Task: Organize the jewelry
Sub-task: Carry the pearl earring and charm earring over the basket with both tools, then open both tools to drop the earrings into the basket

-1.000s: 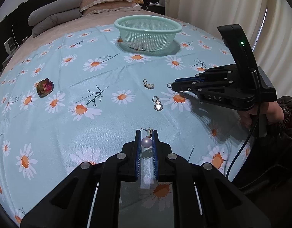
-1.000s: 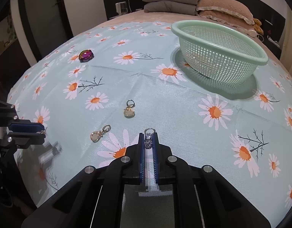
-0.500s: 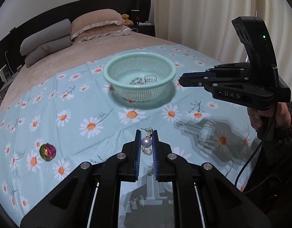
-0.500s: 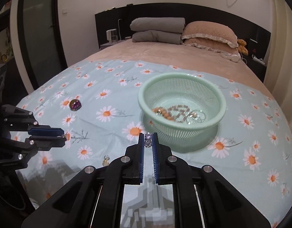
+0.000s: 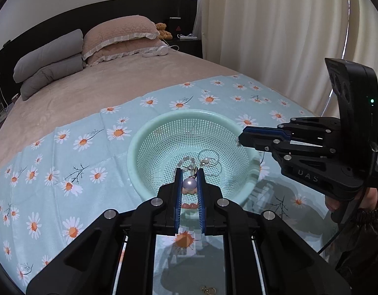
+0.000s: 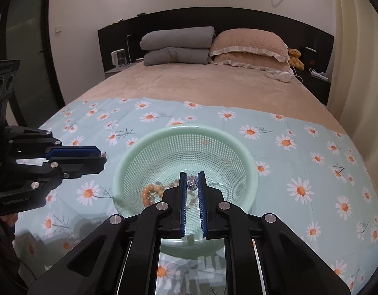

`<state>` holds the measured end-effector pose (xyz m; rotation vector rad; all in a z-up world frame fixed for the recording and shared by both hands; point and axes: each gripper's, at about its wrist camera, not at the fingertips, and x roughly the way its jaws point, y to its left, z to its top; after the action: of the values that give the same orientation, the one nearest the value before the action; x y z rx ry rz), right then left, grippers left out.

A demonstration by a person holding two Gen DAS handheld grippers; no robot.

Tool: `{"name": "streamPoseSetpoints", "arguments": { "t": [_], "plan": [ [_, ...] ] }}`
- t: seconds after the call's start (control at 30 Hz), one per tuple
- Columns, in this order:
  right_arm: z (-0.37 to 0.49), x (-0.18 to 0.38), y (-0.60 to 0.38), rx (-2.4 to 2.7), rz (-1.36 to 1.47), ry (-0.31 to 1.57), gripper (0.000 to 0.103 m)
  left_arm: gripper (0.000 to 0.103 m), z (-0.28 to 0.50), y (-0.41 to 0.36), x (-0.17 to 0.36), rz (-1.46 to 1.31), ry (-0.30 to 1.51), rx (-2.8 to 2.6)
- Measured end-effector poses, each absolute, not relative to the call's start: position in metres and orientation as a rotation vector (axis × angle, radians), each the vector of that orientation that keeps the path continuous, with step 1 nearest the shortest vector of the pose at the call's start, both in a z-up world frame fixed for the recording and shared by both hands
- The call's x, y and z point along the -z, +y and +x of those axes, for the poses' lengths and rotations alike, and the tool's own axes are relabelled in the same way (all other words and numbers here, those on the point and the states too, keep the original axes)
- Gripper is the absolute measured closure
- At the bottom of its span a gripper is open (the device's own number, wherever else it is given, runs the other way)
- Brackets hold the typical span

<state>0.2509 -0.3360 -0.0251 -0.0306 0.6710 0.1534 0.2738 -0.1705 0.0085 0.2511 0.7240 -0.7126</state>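
Both grippers over the green basket: left gripper pinching a pearl earring, right gripper pinching a sparkly earring; fingers should spread only while inside the rim.

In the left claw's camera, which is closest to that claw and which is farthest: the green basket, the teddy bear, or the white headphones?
1. Mint-green plastic mesh basket, right below the left claw.
2. White headphones, far up the bed beside the pillows.
3. Small brown teddy bear, farthest, behind the pillows by the headboard.
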Motion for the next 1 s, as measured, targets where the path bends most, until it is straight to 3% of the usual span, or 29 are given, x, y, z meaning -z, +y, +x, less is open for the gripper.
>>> {"name": "streamPoseSetpoints", "arguments": {
  "t": [0.03, 0.1, 0.17, 0.3, 0.7, 1.0],
  "plan": [
    [0.253, 0.027, -0.337, -0.145, -0.029, 0.676, 0.093, 0.088, 0.278, -0.17, -0.006, 0.247, 0.731, 0.702],
    [0.255, 0.032, -0.34, -0.138, -0.026, 0.69, 0.089, 0.071, 0.283, -0.167, -0.002, 0.229, 0.736, 0.696],
    [0.255, 0.035, -0.342, -0.134, -0.019, 0.69, 0.068, 0.065, 0.285, -0.163, -0.001, 0.225, 0.73, 0.68],
    [0.251, 0.034, -0.341, -0.131, -0.019, 0.683, 0.063, 0.058, 0.28, -0.153, 0.0, 0.23, 0.727, 0.659],
    [0.187, 0.049, -0.301, -0.196, -0.061, 0.705, 0.057, 0.057, 0.251, -0.102, 0.024, 0.246, 0.795, 0.592],
    [0.123, 0.092, -0.237, -0.355, -0.078, 0.791, 0.057, 0.057, 0.215, -0.098, 0.065, 0.253, 0.87, 0.667]
  ]
}}
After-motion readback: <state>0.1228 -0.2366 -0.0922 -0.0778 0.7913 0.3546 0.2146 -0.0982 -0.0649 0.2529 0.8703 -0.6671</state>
